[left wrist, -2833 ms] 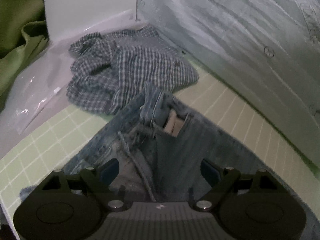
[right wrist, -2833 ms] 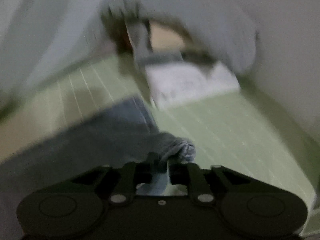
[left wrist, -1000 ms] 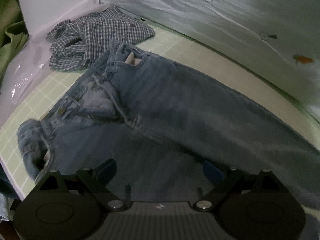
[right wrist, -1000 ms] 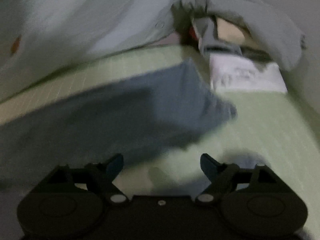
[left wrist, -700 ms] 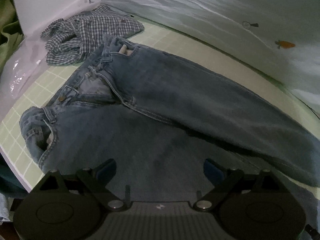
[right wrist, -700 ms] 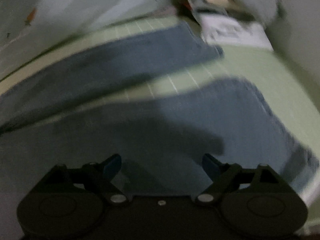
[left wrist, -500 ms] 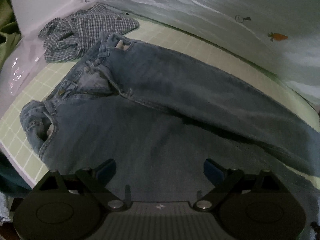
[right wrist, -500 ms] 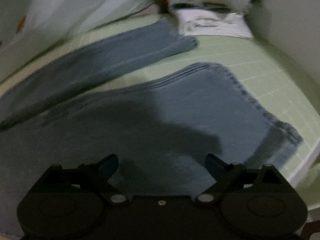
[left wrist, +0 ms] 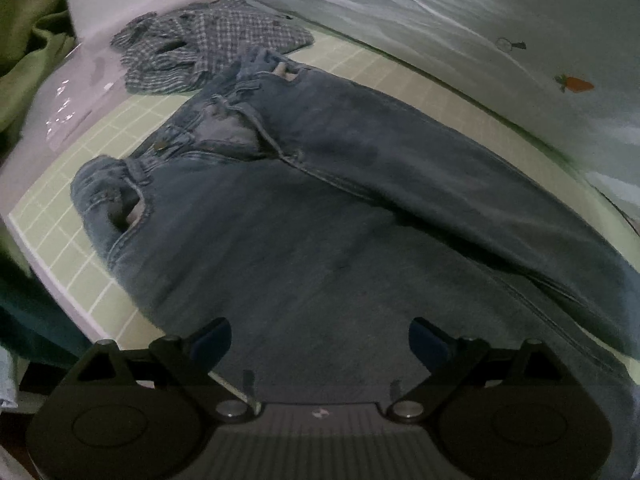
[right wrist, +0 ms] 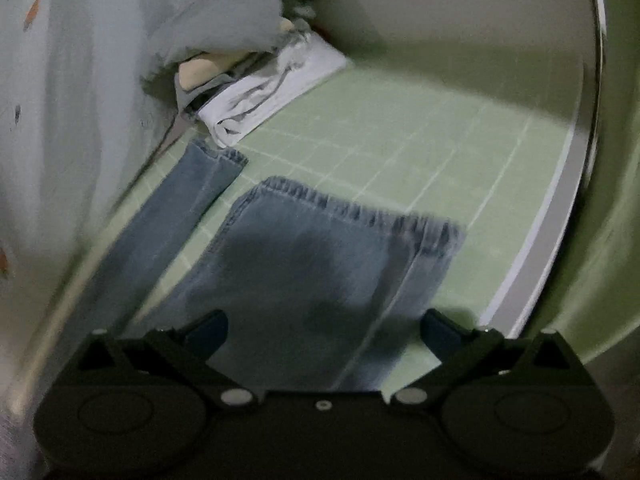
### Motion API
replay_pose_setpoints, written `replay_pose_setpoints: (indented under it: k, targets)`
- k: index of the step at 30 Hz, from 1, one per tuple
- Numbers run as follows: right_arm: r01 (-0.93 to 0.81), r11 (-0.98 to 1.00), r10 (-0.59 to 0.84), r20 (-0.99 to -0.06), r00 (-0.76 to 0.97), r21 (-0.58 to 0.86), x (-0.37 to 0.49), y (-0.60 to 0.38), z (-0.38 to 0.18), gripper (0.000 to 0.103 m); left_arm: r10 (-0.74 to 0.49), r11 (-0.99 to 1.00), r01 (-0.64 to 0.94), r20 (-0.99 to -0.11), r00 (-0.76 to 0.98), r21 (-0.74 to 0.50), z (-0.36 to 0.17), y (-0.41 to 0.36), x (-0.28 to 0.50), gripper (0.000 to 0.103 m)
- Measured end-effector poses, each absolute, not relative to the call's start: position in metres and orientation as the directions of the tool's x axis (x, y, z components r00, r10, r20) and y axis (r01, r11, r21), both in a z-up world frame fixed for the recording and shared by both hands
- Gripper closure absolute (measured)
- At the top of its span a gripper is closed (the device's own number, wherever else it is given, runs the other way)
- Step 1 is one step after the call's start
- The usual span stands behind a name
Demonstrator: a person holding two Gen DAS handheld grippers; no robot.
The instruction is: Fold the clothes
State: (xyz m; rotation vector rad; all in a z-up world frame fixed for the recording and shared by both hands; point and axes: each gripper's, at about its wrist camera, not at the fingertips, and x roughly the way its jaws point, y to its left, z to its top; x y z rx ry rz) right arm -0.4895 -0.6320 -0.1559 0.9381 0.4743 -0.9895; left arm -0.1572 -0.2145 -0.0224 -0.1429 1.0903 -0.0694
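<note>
While the faded blue denim jeans (left wrist: 328, 216) lie spread flat on the pale green gridded mat (right wrist: 400, 148), waistband near a crumpled blue-and-white checked shirt (left wrist: 208, 52) and both cuffs toward a stack of folded white and grey clothes (right wrist: 260, 92), the laying-out step looks finished. The left gripper (left wrist: 320, 340) hovers over the thigh, jaws wide and empty. The right gripper (right wrist: 324, 328) hangs above the near leg, jaws opening, gripping nothing. Next, I'd guess, comes folding one leg onto the other, which calls for pinching waistband and cuff together.
</note>
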Motion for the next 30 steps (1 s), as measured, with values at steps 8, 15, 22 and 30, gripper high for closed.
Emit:
replay_pose_setpoints:
  k: [8, 15, 22, 30]
  targets:
    - [0.811, 0.161, -0.447, -0.691, 0.568, 0.562, -0.490, -0.627, -0.159, 0.000, -0.129, 0.981, -0.071, -0.876, 0.466, -0.183, -0.023, -0.197, -0.167, 0.007]
    - [0.673, 0.024, -0.360, -0.621, 0.696, 0.740, -0.492, -0.604, -0.169, 0.000, -0.148, 0.957, -0.148, -0.860, 0.489, -0.249, -0.022, -0.172, -0.173, 0.007]
    - [0.644, 0.020, -0.310, -0.607, 0.731, 0.765, -0.474, -0.580, -0.169, 0.000, -0.149, 0.908, -0.286, -0.875, 0.461, -0.305, -0.041, -0.129, -0.155, 0.007]
    - [0.633, -0.039, -0.311, -0.611, 0.728, 0.773, -0.451, -0.540, -0.167, 0.000, -0.125, 0.841, -0.419, -0.877, 0.464, -0.341, -0.053, -0.062, -0.125, 0.008]
